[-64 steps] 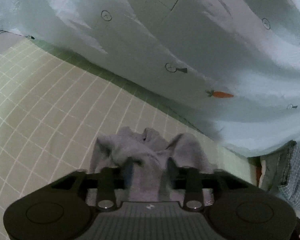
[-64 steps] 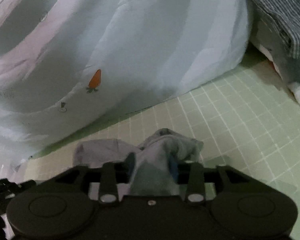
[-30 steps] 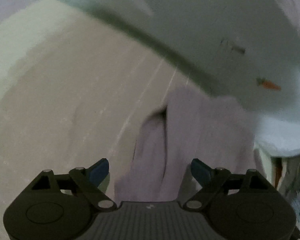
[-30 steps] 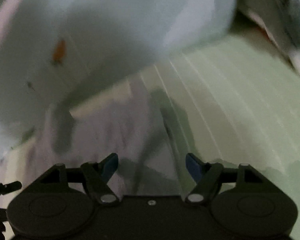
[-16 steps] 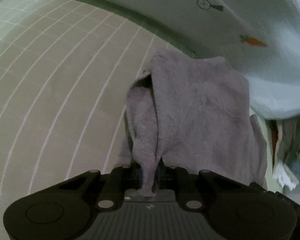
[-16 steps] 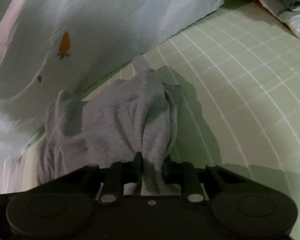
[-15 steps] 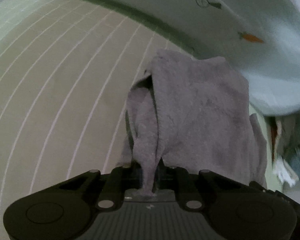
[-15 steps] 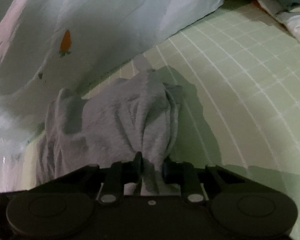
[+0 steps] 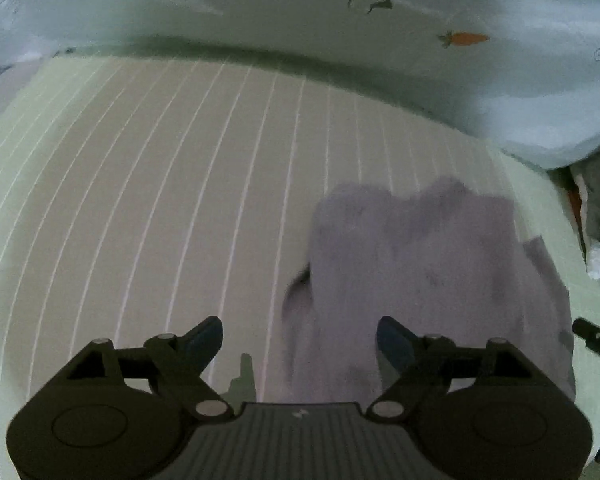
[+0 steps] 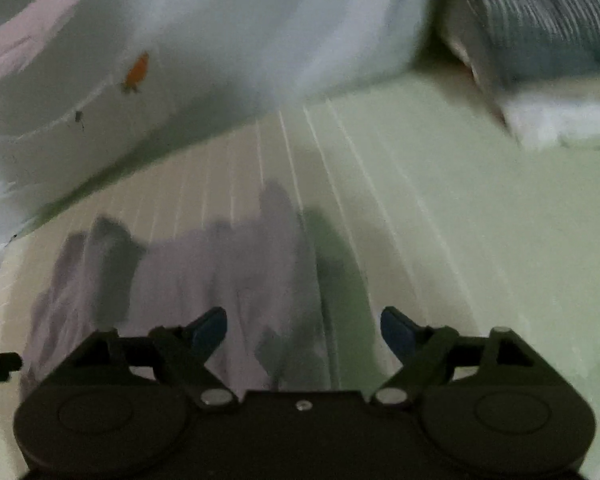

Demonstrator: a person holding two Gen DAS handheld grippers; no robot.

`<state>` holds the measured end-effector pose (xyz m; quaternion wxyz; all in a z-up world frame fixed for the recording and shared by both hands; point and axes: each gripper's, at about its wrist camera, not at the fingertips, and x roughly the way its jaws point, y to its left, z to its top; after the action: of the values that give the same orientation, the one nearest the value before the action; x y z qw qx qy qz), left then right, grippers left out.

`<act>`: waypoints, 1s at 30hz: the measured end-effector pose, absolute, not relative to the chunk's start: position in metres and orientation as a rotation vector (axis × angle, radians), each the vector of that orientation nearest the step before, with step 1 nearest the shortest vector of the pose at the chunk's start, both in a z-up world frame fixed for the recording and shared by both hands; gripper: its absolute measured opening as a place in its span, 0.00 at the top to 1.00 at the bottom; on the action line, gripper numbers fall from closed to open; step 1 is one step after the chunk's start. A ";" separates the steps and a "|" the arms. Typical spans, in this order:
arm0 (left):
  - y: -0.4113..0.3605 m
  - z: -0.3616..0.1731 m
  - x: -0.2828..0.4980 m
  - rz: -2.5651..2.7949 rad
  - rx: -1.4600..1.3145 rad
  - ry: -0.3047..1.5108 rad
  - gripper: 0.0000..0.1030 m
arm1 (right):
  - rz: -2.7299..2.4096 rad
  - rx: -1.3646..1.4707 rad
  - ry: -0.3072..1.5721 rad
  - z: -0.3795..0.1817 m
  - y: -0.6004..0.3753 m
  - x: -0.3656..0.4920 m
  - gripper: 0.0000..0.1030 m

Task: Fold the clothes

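Observation:
A grey garment (image 9: pixel 412 264) lies bunched on the green checked bed sheet (image 9: pixel 160 184). My left gripper (image 9: pixel 300 336) is open and empty, hovering over the garment's left edge. In the right wrist view the same grey garment (image 10: pixel 204 280) lies flat and blurred on the sheet (image 10: pixel 480 220). My right gripper (image 10: pixel 304 330) is open and empty above the garment's right edge. Both views are motion-blurred.
A pale blue duvet with carrot prints (image 9: pixel 380 20) is heaped along the far side, also in the right wrist view (image 10: pixel 180 40). A pile of striped and white clothes (image 10: pixel 540 40) lies at the far right. The other gripper's tip (image 9: pixel 596 340) shows at the right edge.
Both grippers were shut on the grey garment half a second ago; now both are open and the garment lies on the sheet. Both views have shifted and blurred.

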<state>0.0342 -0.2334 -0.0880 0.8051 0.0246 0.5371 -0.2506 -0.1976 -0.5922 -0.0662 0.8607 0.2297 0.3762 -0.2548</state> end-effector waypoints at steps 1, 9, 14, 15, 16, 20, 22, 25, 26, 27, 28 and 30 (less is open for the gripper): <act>-0.237 -0.089 0.041 -0.533 0.046 1.138 0.18 | -0.529 0.458 0.778 -0.066 -0.595 -0.188 0.18; -0.286 -0.118 0.090 -0.576 -0.018 1.179 0.22 | -0.512 0.364 0.883 -0.087 -0.618 -0.123 0.57; -0.286 -0.121 0.107 -0.596 -0.128 1.199 0.89 | -0.548 0.328 0.804 -0.072 -0.621 -0.134 0.95; -0.280 -0.118 0.108 -0.591 -0.167 1.184 0.90 | -0.569 0.315 0.761 -0.064 -0.621 -0.139 0.95; -0.274 -0.115 0.109 -0.586 -0.205 1.168 0.90 | -0.581 0.329 0.755 -0.063 -0.624 -0.142 0.95; -0.251 -0.103 0.113 -0.563 -0.358 1.103 0.83 | -0.627 0.397 0.746 -0.065 -0.637 -0.153 0.95; -0.255 -0.111 0.114 -0.487 -0.299 1.129 0.71 | -0.650 0.431 0.741 -0.066 -0.643 -0.158 0.85; -0.255 -0.119 0.105 -0.457 -0.229 1.154 0.35 | -0.662 0.505 0.718 -0.069 -0.650 -0.169 0.30; -0.253 -0.120 0.100 -0.468 -0.220 1.146 0.26 | -0.645 0.548 0.701 -0.072 -0.650 -0.176 0.25; -0.251 -0.121 0.095 -0.478 -0.211 1.139 0.16 | -0.625 0.592 0.701 -0.076 -0.649 -0.182 0.23; -0.247 -0.122 0.088 -0.492 -0.197 1.143 0.15 | -0.603 0.626 0.712 -0.081 -0.647 -0.187 0.21; -0.237 -0.123 0.075 -0.521 -0.166 1.155 0.14 | -0.570 0.677 0.748 -0.093 -0.641 -0.193 0.20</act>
<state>0.0753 -0.2366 -0.1233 0.8027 -0.0776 0.5391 -0.2429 -0.1934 -0.6412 -0.0931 0.8368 0.3198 0.3534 -0.2694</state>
